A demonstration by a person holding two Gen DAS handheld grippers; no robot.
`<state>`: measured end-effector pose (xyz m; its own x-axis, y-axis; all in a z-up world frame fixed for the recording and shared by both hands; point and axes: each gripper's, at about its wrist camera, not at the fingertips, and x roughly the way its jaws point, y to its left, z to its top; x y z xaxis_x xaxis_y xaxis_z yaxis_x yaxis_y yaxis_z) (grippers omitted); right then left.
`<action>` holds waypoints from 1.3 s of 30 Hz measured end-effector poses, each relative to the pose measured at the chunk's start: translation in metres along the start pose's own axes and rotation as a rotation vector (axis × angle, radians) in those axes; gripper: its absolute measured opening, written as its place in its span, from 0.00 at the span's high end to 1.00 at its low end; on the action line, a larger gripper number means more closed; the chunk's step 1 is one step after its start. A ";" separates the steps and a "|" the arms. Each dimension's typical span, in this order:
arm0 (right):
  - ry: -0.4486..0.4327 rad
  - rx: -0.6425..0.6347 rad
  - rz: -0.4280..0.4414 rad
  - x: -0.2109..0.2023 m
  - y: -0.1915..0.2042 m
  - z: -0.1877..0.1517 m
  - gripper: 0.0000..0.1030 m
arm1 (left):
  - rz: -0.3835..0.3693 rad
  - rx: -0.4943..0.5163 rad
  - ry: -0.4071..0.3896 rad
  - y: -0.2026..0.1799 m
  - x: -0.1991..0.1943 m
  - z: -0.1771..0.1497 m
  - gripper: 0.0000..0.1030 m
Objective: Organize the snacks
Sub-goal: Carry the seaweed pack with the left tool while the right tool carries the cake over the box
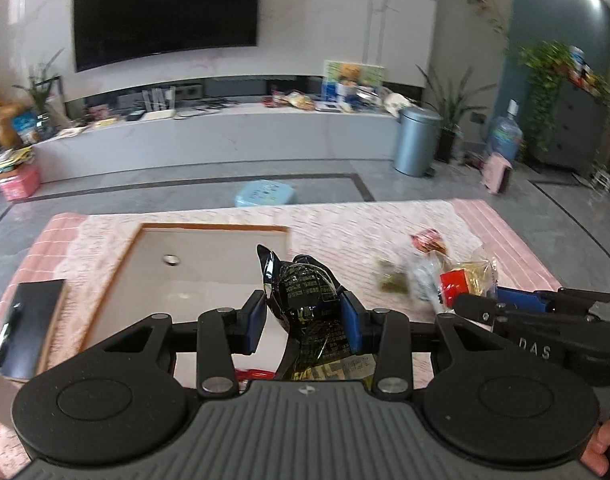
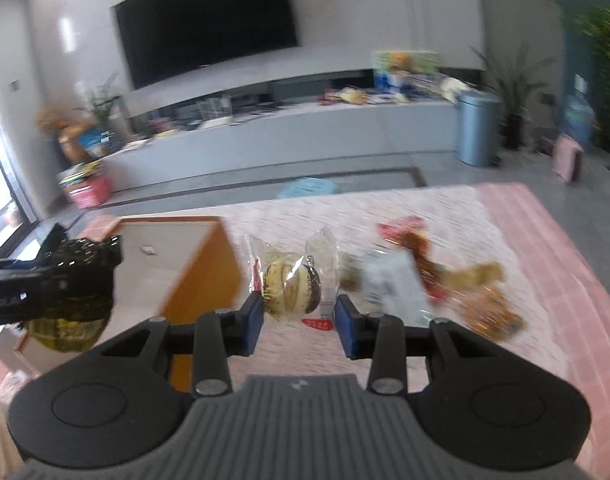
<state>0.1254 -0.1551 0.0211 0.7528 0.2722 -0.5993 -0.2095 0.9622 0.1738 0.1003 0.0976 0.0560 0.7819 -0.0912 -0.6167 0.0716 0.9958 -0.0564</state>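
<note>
**Both grippers hold snacks beside the wooden-rimmed tray**

Nearest the left wrist camera, the left gripper (image 1: pixel 305 316) is clamped on a black foil snack packet (image 1: pixel 305 300), its blue pads pressing the crinkled wrapper on both sides; the packet's lower end trails back toward the gripper body. In the right wrist view the right gripper (image 2: pixel 299 320) pinches a clear-wrapped round pastry (image 2: pixel 291 290), dark-edged and pale in the middle, held narrow between its pads.

The landmark is the shallow tray (image 1: pixel 121 264) with a wooden rim and a pale floor, lying on a pink lace-covered table (image 1: pixel 365 224). The left gripper's packet hangs over the tray's near right part; the right gripper shows just right of the tray — its pastry is off the tray's right rim, above the cloth.

Right of the tray lies a loose heap of snacks (image 2: pixel 437 280) — clear, red and orange wrappers, blurred. A dark flat object (image 1: pixel 29 320) sits just left of the tray.

Beyond the tray, a light blue stool (image 1: pixel 265 194) stands on the floor, then a low white cabinet (image 1: pixel 225 136) and a wall-mounted television (image 1: pixel 165 12); a metal bin (image 1: pixel 417 140) stands to the right.
</note>
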 end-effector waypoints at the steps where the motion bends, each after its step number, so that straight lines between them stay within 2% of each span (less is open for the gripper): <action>1: -0.004 -0.019 0.017 0.002 0.009 0.002 0.64 | 0.009 -0.010 -0.003 0.007 -0.001 0.001 0.57; 7: -0.001 -0.123 0.127 0.018 0.062 0.012 0.64 | 0.046 -0.063 0.004 0.047 -0.002 0.003 0.57; 15: 0.042 -0.267 0.259 0.049 0.122 0.012 0.64 | 0.086 -0.107 0.102 0.091 0.017 -0.002 0.57; 19: 0.097 -0.359 0.268 0.073 0.146 0.006 0.64 | 0.105 -0.120 0.160 0.104 0.033 -0.009 0.57; 23: 0.158 -0.423 0.279 0.100 0.158 0.002 0.64 | 0.153 -0.064 0.205 0.110 0.051 -0.016 0.56; 29: 0.225 -0.480 0.275 0.139 0.167 0.002 0.64 | 0.180 -0.007 0.236 0.117 0.075 -0.021 0.56; 39: 0.290 -0.550 0.303 0.170 0.177 -0.006 0.64 | 0.204 0.084 0.280 0.121 0.099 -0.022 0.56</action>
<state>0.2125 0.0612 -0.0545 0.4301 0.4463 -0.7848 -0.7280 0.6855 -0.0091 0.1728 0.2094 -0.0295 0.5857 0.1245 -0.8009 -0.0085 0.9890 0.1475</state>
